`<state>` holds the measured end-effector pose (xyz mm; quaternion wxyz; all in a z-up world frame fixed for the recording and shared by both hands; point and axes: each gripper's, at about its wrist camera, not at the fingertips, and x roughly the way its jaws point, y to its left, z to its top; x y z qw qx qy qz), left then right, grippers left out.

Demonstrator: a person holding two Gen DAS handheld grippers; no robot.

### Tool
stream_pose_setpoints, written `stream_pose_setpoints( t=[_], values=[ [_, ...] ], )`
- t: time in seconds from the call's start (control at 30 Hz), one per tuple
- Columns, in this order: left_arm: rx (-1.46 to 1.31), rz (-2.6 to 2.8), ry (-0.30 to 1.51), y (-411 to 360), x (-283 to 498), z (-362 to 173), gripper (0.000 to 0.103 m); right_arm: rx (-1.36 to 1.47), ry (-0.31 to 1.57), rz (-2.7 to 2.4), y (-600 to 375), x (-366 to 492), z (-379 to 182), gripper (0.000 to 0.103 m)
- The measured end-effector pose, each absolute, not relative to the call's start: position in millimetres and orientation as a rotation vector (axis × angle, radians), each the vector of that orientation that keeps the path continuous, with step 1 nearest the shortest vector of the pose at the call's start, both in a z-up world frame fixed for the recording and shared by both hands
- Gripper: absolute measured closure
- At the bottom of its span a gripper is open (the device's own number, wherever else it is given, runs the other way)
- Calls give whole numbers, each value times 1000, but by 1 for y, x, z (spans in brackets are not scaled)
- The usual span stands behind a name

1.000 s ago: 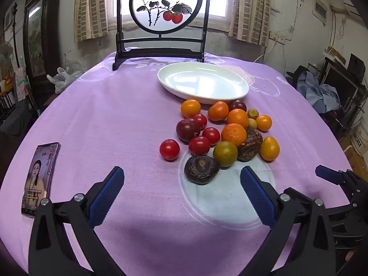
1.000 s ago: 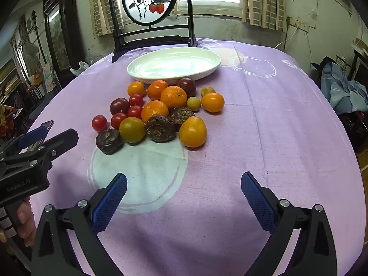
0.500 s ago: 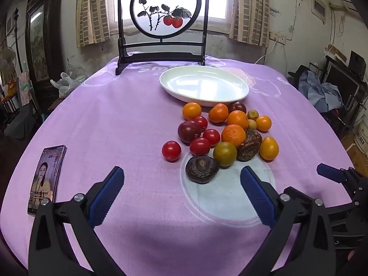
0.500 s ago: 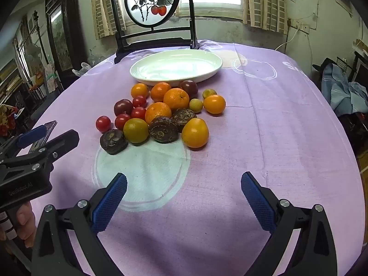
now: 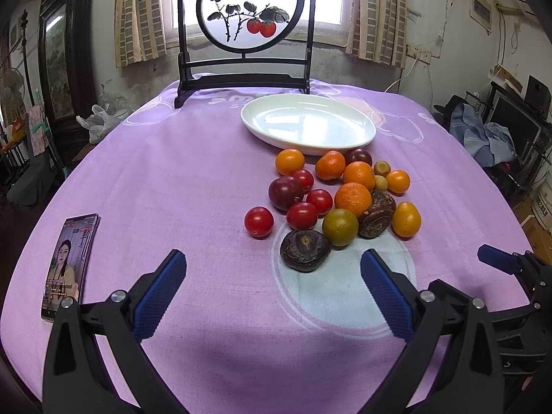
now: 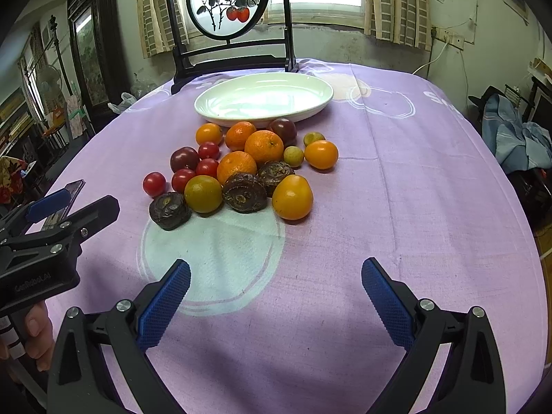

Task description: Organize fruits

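- Phone [image 5: 70, 264] far left of the fruit pile, flat on the purple cloth [image 5: 172, 172], screen lit; only a sliver of it seen in the right wrist view, behind the left gripper's finger.
- Left gripper [image 5: 272, 288] low over the cloth, just short of the pile, jaws spread wide, nothing between them; seen from the side in the right wrist view [image 6: 55, 207], a hand [image 6: 32, 334] on its grip.
- Lone red tomato [image 5: 259, 222] at the pile's left edge, slightly apart from the rest.
- Dark wrinkled fruit [image 5: 305, 250] at the pile's near edge, on a pale circle printed on the cloth, touching a green-yellow fruit [image 5: 340, 226].
- Fruit pile [image 5: 345, 193] in the middle of the cloth: red tomatoes, dark plums, mandarins, small yellow and green fruits, all packed close together.
- White plate [image 5: 269, 131] just behind the pile, nothing in it; nearest fruits right against its front rim.
- Framed round painting [image 5: 246, 10] upright behind the plate, at the far edge.
- Yellow-orange fruit [image 5: 406, 219] at the pile's right near corner, beside a second dark wrinkled fruit [image 5: 376, 214].
- Right gripper [image 6: 276, 291] over the cloth, right of the left gripper and short of the pile, jaws spread wide and empty; one blue tip seen in the left wrist view [image 5: 496, 264].
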<state>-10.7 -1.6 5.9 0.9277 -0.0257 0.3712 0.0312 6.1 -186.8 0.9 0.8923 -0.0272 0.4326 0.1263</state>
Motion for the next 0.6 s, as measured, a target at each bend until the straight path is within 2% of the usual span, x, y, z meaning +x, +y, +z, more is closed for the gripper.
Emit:
stream_pose_setpoints(
  t=[0.6],
  values=[
    [-55, 62, 762, -1, -10, 5, 4, -57, 901, 261, -188, 5, 0, 3]
  ],
)
